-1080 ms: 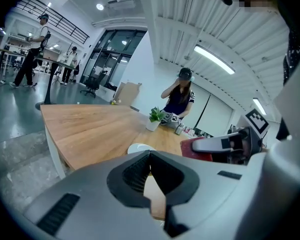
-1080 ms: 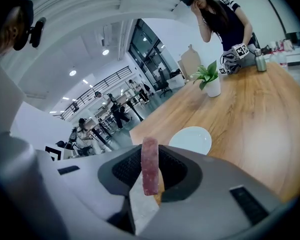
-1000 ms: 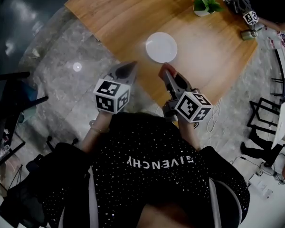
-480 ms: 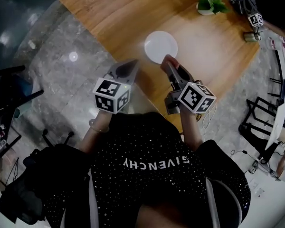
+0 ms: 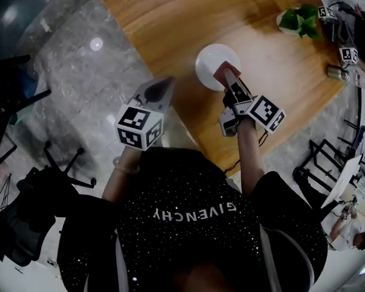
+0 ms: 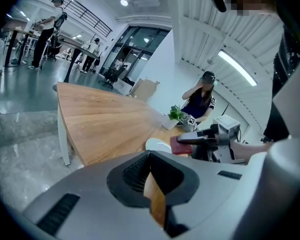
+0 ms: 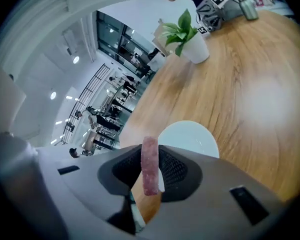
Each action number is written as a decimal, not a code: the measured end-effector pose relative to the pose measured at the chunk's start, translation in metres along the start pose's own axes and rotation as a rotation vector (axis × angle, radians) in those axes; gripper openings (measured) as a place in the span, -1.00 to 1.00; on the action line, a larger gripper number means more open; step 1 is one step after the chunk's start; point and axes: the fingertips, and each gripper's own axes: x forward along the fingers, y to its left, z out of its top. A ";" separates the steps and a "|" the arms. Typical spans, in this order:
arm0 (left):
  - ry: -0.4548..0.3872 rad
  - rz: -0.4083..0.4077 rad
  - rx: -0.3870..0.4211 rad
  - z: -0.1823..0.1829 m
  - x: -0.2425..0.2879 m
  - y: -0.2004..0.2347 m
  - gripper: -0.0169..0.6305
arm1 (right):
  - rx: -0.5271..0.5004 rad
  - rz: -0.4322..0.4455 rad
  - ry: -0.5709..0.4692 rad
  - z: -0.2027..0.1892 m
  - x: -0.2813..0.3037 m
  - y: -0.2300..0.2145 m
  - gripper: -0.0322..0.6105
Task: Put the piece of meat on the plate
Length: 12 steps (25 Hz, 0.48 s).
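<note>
A white round plate (image 5: 213,62) lies on the wooden table (image 5: 170,17). My right gripper (image 5: 231,76) is shut on a flat reddish-pink piece of meat (image 5: 224,70), which it holds over the plate's near right rim. In the right gripper view the meat (image 7: 150,166) stands on edge between the pads, with the plate (image 7: 190,136) just beyond. My left gripper (image 5: 165,83) hovers at the table's near edge, left of the plate, shut and holding nothing. The left gripper view shows its tips (image 6: 151,159) meeting, and the meat (image 6: 180,146) in the right gripper (image 6: 195,140) over the plate (image 6: 157,145).
A potted green plant (image 5: 300,20) stands at the table's far right, beside another pair of marker-cube grippers (image 5: 347,53) and a metal can (image 5: 336,72). A person (image 6: 200,96) sits at that end. Dark chairs (image 5: 30,205) stand on the stone floor to the left.
My right gripper has carried the meat forward from the table's near edge to over the plate's rim. The left gripper has sunk a little and stays near the table edge.
</note>
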 end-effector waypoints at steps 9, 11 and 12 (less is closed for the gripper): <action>0.021 -0.016 -0.035 -0.003 0.017 0.006 -0.92 | 0.223 0.019 0.024 -0.002 0.043 -0.018 -0.59; 0.021 -0.021 -0.034 -0.001 0.021 0.004 -0.92 | 0.269 -0.027 0.015 -0.006 0.046 -0.029 -0.59; 0.021 -0.023 -0.034 -0.001 0.023 0.004 -0.92 | 0.286 -0.051 0.008 -0.006 0.046 -0.035 -0.59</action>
